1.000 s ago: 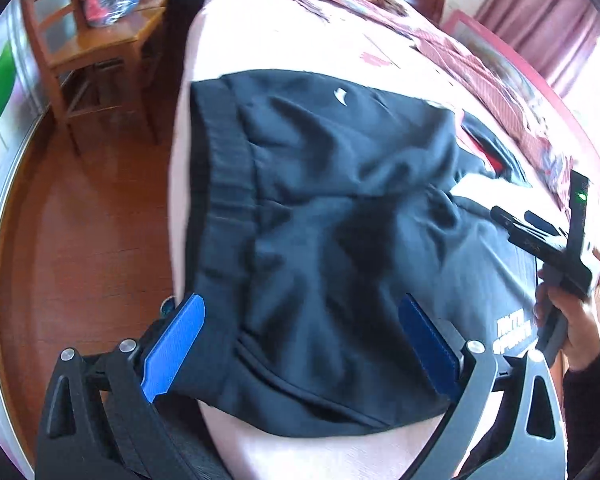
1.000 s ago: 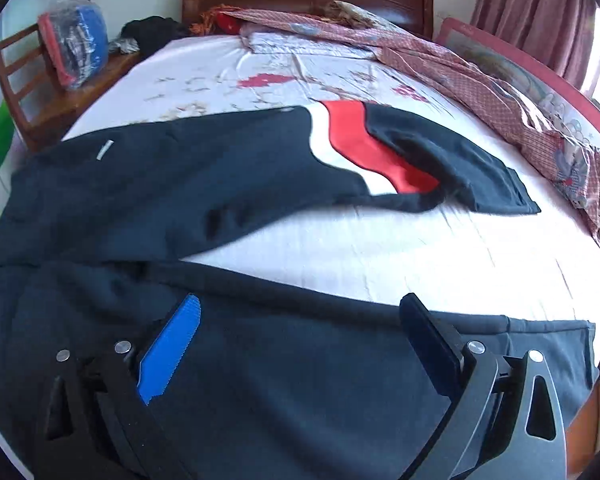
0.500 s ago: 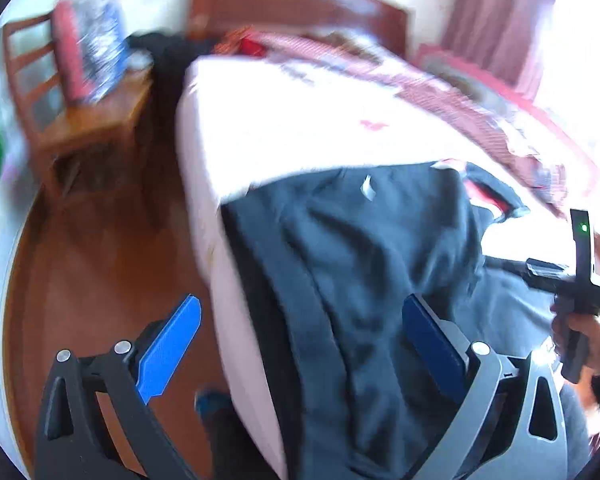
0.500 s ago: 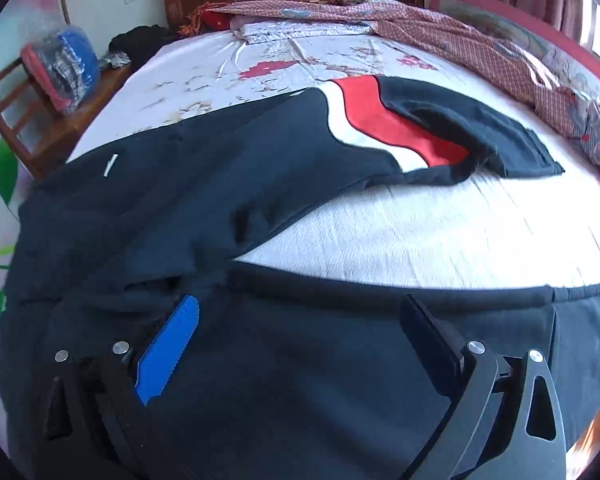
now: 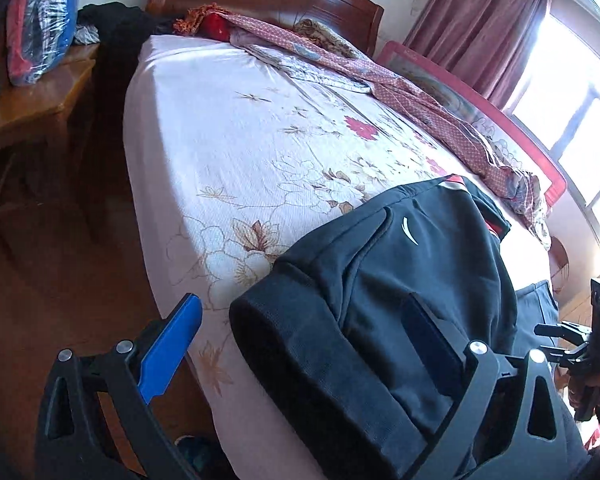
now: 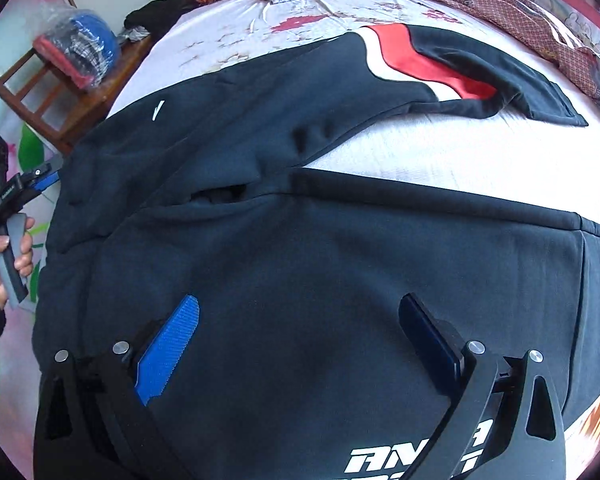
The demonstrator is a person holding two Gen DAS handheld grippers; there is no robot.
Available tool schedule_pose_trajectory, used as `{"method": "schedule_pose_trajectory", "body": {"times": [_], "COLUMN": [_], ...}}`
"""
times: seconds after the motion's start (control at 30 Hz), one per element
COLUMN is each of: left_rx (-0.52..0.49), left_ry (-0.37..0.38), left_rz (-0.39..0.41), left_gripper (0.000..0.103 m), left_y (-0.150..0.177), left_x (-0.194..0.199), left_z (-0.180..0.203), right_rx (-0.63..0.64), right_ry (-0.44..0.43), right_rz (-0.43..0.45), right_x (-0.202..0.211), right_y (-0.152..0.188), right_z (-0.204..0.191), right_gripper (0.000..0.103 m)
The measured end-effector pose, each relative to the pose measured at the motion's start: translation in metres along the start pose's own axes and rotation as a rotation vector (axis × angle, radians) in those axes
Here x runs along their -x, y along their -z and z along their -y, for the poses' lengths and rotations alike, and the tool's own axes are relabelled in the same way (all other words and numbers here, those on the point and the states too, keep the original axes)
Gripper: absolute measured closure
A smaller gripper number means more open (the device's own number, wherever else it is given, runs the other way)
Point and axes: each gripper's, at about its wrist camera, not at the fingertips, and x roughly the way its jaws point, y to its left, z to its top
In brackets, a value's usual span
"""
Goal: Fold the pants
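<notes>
The dark pants (image 6: 300, 240) lie spread across the bed (image 5: 240, 152), waistband (image 5: 300, 368) at its near edge and one red-and-white-striped leg (image 6: 420, 64) angled away. The left gripper (image 5: 300, 340) has its jaws wide apart, holding nothing, one side over the waistband. The right gripper (image 6: 300, 340), equally spread and empty, hangs above the near leg (white lettering there is cut off).
</notes>
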Motion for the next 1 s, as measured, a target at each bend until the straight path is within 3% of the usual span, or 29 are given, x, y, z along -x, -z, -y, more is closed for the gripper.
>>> {"method": "schedule_pose_trajectory", "body": {"times": [0.03,0.07,0.1,0.27,0.4,0.53,0.7,0.83,0.87,0.93,1.0], "left_rx": [-0.013,-0.013,-0.006,-0.028,-0.011,0.001,-0.034,-0.098,-0.105,-0.117,-0.118], "left_ry": [0.003,0.033,0.053,0.037,0.034,-0.019,-0.115,-0.056,-0.036,0.014,0.056], "left_rz": [-0.005,-0.018,-0.028,-0.030,-0.041,-0.040,0.151,0.287,0.306,0.333,0.343], "left_gripper": [0.011,0.025,0.031,0.040,0.070,0.092,0.094,0.094,0.094,0.094,0.094], "left_y": [0.000,0.000,-0.001,0.003,0.006,0.005,0.001,0.010,0.012,0.017,0.021], "left_x": [-0.004,-0.007,-0.010,-0.012,-0.012,-0.006,0.048,0.099,0.108,0.126,0.138], "left_z": [-0.001,-0.002,-0.003,-0.002,-0.009,0.000,0.061,0.119,0.129,0.145,0.154], "right_rx": [0.004,0.017,0.028,0.035,0.021,0.012,-0.080,-0.314,-0.359,-0.433,-0.552], "right_ry": [-0.005,0.003,0.008,-0.014,-0.036,-0.046,-0.039,-0.082,-0.075,-0.148,-0.132], "right_rz": [-0.003,-0.003,-0.003,-0.026,-0.038,-0.024,0.039,0.090,0.098,0.100,0.060], "right_x": [-0.001,-0.001,-0.001,-0.006,-0.008,-0.003,0.017,0.029,0.029,0.022,0.006], "right_y": [0.000,0.000,0.000,0.001,0.003,0.000,-0.037,-0.105,-0.126,-0.170,-0.209], "right_z": [-0.002,-0.005,-0.008,-0.015,-0.016,-0.012,0.030,0.092,0.105,0.127,0.151], "right_gripper": [0.004,0.004,0.004,0.004,0.004,0.004,0.004,0.004,0.004,0.004,0.004]}}
